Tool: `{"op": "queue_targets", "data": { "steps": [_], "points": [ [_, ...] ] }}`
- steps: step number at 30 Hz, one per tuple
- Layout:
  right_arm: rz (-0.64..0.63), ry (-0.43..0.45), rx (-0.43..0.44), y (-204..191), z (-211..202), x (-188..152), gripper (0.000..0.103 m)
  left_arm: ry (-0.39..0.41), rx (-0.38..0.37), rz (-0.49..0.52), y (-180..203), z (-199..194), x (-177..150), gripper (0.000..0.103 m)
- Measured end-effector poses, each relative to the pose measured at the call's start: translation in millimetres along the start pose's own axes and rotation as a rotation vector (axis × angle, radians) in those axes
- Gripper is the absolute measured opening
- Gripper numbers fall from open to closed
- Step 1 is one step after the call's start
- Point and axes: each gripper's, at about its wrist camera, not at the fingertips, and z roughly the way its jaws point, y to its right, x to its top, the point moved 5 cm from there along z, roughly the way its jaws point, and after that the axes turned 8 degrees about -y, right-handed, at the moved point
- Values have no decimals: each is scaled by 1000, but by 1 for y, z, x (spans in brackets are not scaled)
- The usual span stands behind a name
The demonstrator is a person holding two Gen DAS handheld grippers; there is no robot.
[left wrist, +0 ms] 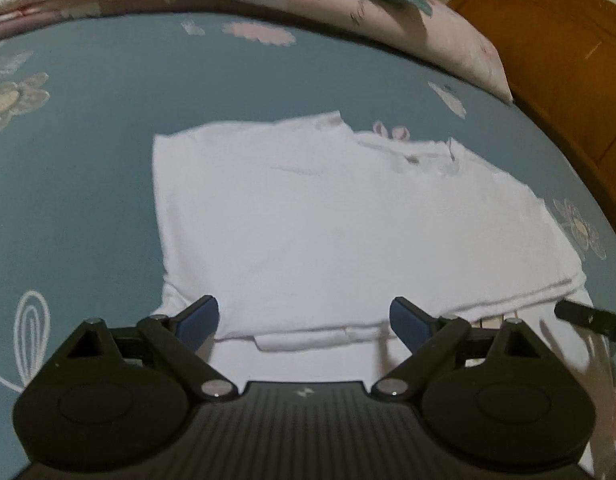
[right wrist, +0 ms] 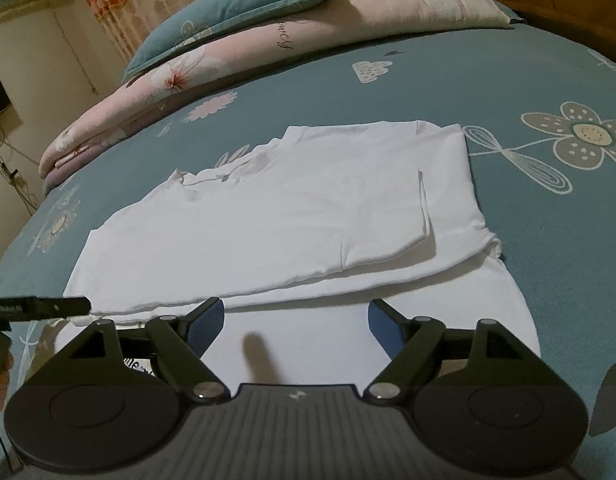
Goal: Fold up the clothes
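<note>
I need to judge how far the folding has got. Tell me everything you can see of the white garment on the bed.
The white garment looks like a soft, thin knit top, lying flat on the blue flowered bedsheet. It is partly folded: an upper layer is turned over a wider lower one, with its edges stepped. A neckline shows at the far side. A single layer stretches toward the cameras. The left gripper and right gripper are both open at its near part, gripping nothing.
</note>
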Motion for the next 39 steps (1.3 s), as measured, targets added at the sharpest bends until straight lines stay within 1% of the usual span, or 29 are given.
{"op": "queue_targets", "data": {
  "steps": [3, 6, 8, 9, 11, 13, 15, 16, 18, 20, 22, 24, 26, 27, 28, 29, 32, 33, 34, 37, 39],
  "points": [
    [-1, 0, 1, 0, 0, 0, 83, 28, -13, -6, 5, 0, 3, 92],
    [-14, -1, -4, -1, 0, -1, 84, 1, -31, 7, 11, 8, 2, 93],
    [-16, 0, -5, -1, -1, -1, 84, -31, -5, 10, 12, 13, 1, 92],
    [-14, 9, -7, 0, -4, 0, 84, -29, 12, 18, 13, 10, 1, 92],
    [-20, 40, -3, -2, -10, 3, 84, -4, 13, 24, 16, 2, 3, 93],
    [-35, 87, 12, -5, -17, 8, 84, 16, -11, 25, 18, -2, 4, 93],
    [-50, 129, 33, -10, -19, 15, 84, 12, -17, 16, 19, 2, 4, 93],
    [-60, 149, 42, -12, -19, 18, 84, -2, -7, 10, 18, 6, 3, 93],
    [-85, 170, 21, -15, -13, 25, 86, -27, 14, 14, 19, 13, 1, 93],
    [-88, 148, -4, -12, -3, 31, 87, -46, 20, 25, 19, 13, 0, 93],
    [-42, 79, -22, -3, 9, 30, 87, -61, 15, 37, 19, 10, -1, 93],
    [-28, 55, -21, 1, 10, 28, 87, -68, -2, 14, 14, 4, -1, 94],
    [-15, 46, -22, 3, 8, 27, 87, -51, 2, 0, 11, -2, 2, 94],
    [-7, 48, -25, 2, 4, 27, 87, -32, 10, 8, 12, -4, 3, 94],
    [-16, 66, -17, -1, 0, 27, 87, -14, 16, 17, 14, -6, 4, 94],
    [-29, 87, -7, -4, -4, 27, 87, 1, 22, 34, 15, -6, 5, 94],
    [-156, 116, -74, -17, -7, 24, 86, 32, 82, 110, 24, -5, 3, 94],
    [-200, 125, -98, -21, -8, 23, 83, 33, 108, 143, 28, -3, 2, 94],
    [-244, 134, -122, -26, -9, 22, 78, 30, 119, 161, 31, -1, 1, 94],
    [-376, 162, -193, -40, -12, 19, 73, 19, 151, 216, 38, 6, 0, 94],
    [-431, 141, -205, -46, -6, 15, 72, 12, 150, 241, 44, 9, -2, 94]
  ]
}}
